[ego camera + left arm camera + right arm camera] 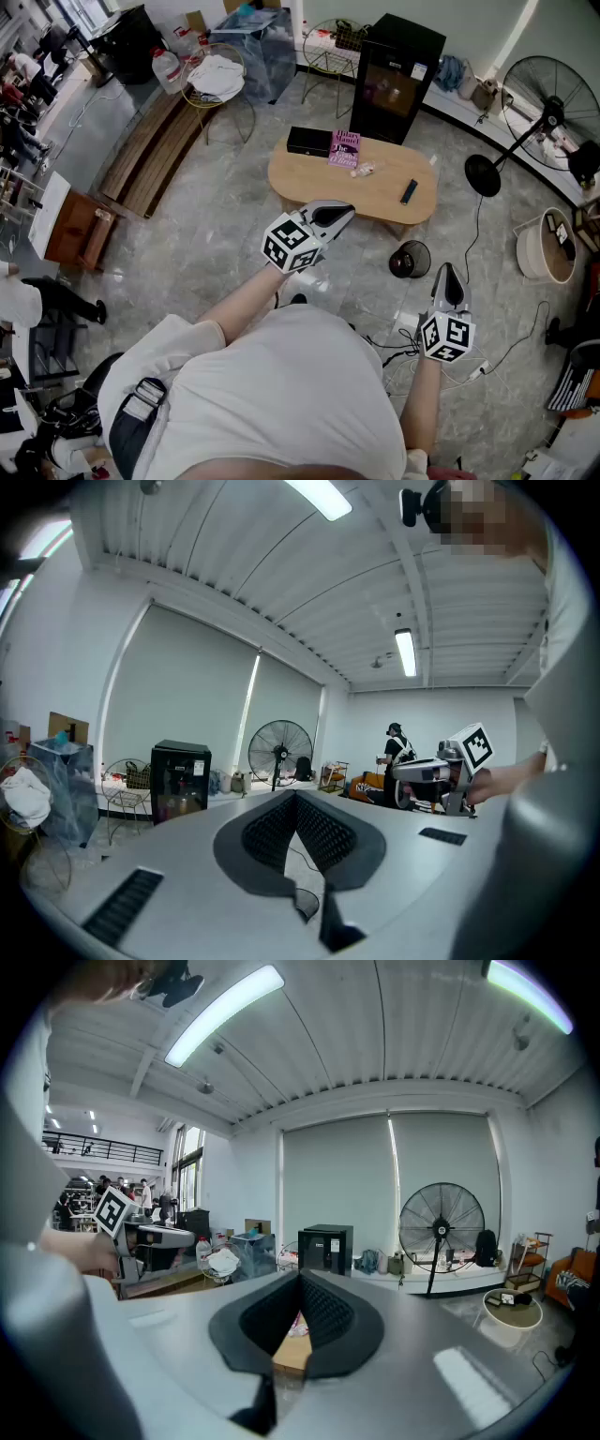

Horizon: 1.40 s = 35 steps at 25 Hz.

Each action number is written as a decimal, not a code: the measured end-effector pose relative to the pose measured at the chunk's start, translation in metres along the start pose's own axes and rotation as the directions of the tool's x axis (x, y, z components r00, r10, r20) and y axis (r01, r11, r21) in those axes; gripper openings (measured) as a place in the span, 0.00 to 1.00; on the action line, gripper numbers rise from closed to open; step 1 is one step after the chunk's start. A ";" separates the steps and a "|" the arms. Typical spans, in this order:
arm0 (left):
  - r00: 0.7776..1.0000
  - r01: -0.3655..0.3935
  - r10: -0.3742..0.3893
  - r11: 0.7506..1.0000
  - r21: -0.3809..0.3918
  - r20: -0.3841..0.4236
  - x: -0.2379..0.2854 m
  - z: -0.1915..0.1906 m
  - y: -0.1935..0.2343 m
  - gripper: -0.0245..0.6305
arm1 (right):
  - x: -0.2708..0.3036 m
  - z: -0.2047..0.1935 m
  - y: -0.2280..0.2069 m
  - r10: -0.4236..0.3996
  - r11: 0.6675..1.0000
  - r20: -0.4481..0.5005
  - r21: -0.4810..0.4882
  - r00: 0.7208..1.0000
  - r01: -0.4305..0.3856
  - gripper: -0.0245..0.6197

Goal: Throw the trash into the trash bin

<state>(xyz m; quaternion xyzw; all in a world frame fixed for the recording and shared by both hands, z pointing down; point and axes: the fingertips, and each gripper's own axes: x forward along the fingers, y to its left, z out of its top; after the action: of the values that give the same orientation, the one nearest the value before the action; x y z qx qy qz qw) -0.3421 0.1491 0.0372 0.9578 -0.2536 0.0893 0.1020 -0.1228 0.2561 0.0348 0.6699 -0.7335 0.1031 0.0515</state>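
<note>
A person is standing before a low oval wooden counter (309, 180), holding a gripper in each hand. The left gripper (337, 216) is pointing toward the counter's near edge, its fingers clenched together on nothing. The right gripper (448, 279), fingers likewise clenched and empty, is hanging near the black trash bin (410, 260) on the floor. The crumpled trash (362, 170) is lying on the counter just beside a pink book (344, 147), apart from both grippers.

- Grey marbled floor (216, 234) throughout.
- An oval wooden coffee table (300, 173) stands mid-room, with a black cabinet (394, 66) just beyond its far edge.
- A pedestal fan (544, 98) stands at the right and a slatted wooden bench (155, 150) at the left.
- Pale roller blinds (394, 1185) cover the windows.
- Strip lights (225, 1012) glow on the ribbed white ceiling (375, 1035).
</note>
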 end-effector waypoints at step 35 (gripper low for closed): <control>0.994 0.101 -0.097 0.992 0.075 -0.058 -0.035 -0.018 0.046 0.05 | 0.036 -0.010 0.075 -0.083 0.996 -0.036 0.004 0.996 0.084 0.05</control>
<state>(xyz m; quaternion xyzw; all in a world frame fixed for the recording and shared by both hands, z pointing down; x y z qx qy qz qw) -0.3969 0.1307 0.0542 0.9697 -0.1991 0.1197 0.0756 -0.2017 0.2292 0.0464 0.6981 -0.7035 0.1147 0.0671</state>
